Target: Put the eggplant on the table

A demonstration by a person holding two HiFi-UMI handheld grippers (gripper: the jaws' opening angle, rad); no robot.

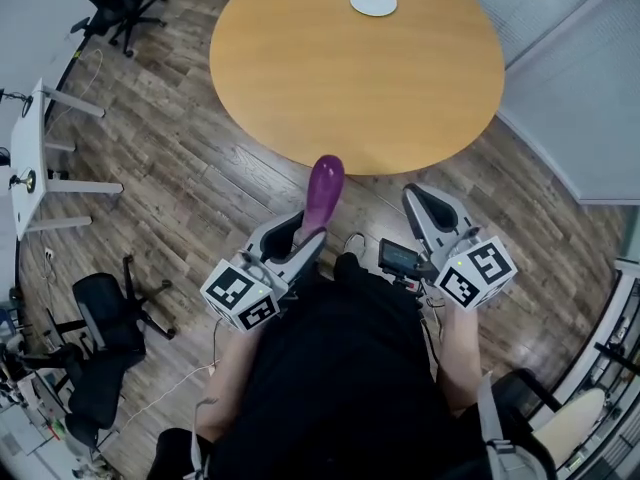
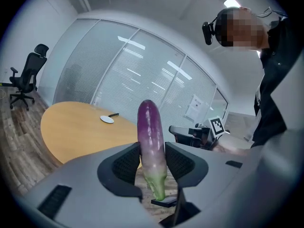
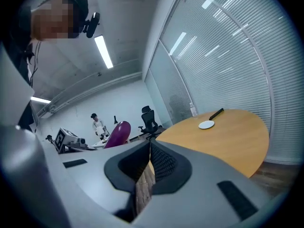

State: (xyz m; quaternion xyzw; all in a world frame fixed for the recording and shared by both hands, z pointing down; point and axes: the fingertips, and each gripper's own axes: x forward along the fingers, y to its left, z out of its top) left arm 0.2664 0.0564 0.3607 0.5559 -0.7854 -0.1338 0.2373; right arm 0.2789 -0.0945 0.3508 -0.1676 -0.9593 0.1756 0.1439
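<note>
**Eggplant (image 2: 151, 137) clamped, tip at the near rim of the table (image 1: 350, 88)**

Gripped by left gripper (image 2: 152, 161), with pads (image 2: 126, 165) pressing both sides just above the green stem end. Long axis in line with the jaws, purple tip leading toward the table and reaching about its near rim. Rest of the body short of the table, over floor (image 1: 200, 188).

Judged next: carry forward over the tabletop, lower, release. White plate (image 1: 373, 1) well apart, at the table's far side.

Right gripper (image 3: 148, 161) alongside, likewise short of the table. Jaws together, nothing between.
</note>
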